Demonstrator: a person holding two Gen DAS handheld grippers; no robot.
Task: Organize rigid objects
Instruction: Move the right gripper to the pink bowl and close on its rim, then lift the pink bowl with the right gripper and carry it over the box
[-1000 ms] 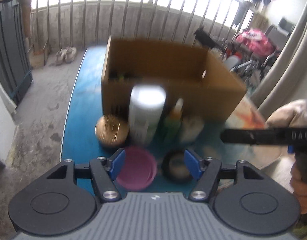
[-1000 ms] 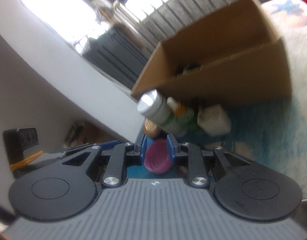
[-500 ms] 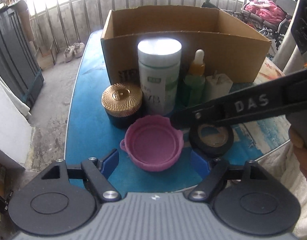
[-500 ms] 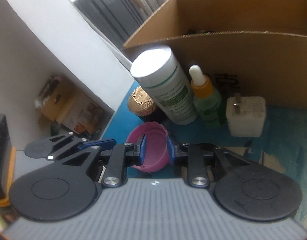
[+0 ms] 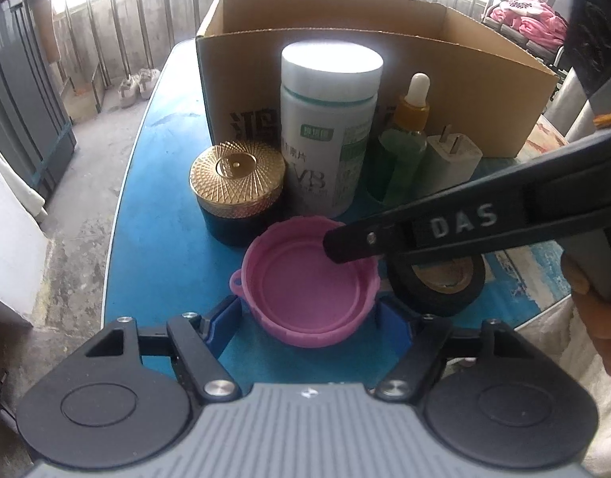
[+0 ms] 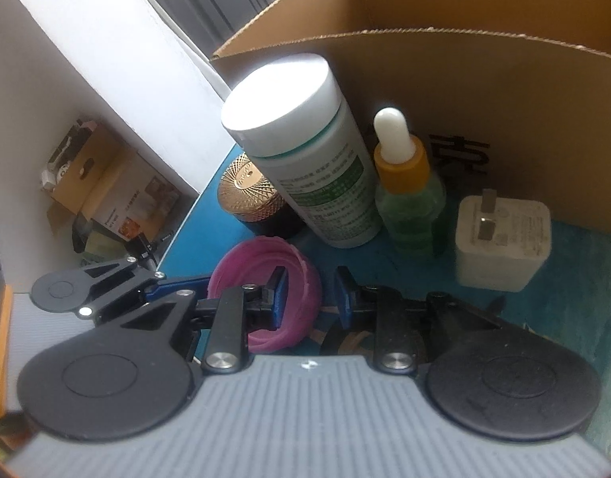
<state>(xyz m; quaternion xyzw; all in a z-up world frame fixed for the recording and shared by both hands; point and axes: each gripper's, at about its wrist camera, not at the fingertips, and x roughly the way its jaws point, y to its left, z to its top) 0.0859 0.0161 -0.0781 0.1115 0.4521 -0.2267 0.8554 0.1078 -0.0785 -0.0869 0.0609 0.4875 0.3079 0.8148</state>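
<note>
Right at the near edge of the blue table [image 5: 162, 239], the left gripper [image 5: 309, 318] points down at the pink lid [image 5: 305, 290], which lies open side up between its two blue pads. Its jaws have just been closing and stand wide, one pad just beside each side of the rim; no pressing contact shows, so the lid is unclasped. The right gripper [image 6: 311, 298] comes in from the right, held by a hand [image 5: 600, 318] at the picture's edge. Its jaws are only narrowly parted and straddle the lid's right-hand wall, with one finger inside the cup and the other outside. A sliver of space shows on either side of the wall, so it is not pinching either. Touching the lid on the right is a black tape roll [image 5: 437, 290], partly under the right gripper. Just behind the lid stands a row of things: a black jar with a gold lid [image 5: 237, 183], a tall white bottle [image 5: 329, 135], a green dropper bottle [image 5: 405, 139] and a white plug charger [image 5: 451, 159], prongs up. The row stands in front of the near wall of an open cardboard box [image 5: 484, 79]. Farther off, beyond the table, a pair of shoes [image 5: 138, 83] sits on the concrete floor by a railing.
</note>
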